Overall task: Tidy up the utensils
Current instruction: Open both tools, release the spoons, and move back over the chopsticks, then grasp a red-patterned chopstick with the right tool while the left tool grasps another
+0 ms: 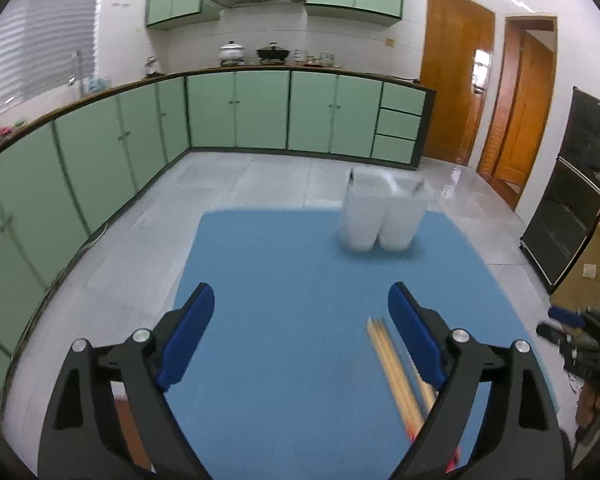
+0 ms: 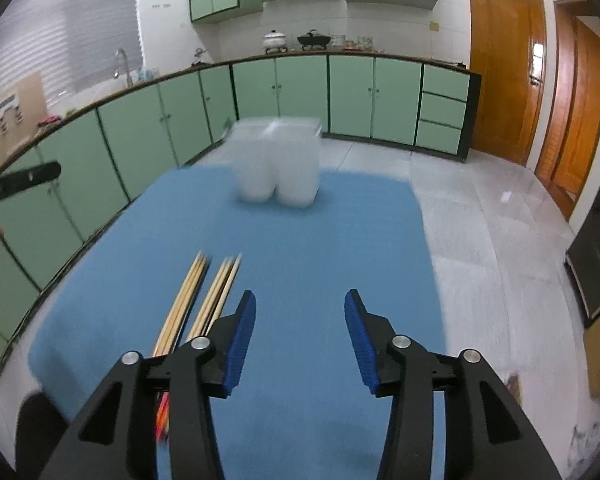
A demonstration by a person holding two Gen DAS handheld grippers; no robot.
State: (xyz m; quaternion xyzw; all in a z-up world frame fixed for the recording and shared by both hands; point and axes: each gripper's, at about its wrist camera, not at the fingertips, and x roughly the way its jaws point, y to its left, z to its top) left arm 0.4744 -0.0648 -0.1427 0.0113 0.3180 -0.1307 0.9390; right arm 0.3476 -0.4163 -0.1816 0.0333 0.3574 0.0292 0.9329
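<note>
Hovering with both my left gripper [image 1: 300, 312] and right gripper [image 2: 300, 320] spread wide and empty; chopsticks [image 2: 204, 300], lower left, look light, stiff, probably slippery, so I'd pinch mid-shaft.

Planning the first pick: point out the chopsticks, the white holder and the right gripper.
chopsticks [image 2: 204, 300], right wrist view, mid-length of the wooden shafts.
white holder [image 2: 278, 160], right wrist view, blurred front wall.
right gripper [image 2: 300, 320], right wrist view, midway between its open blue fingertips.
</note>
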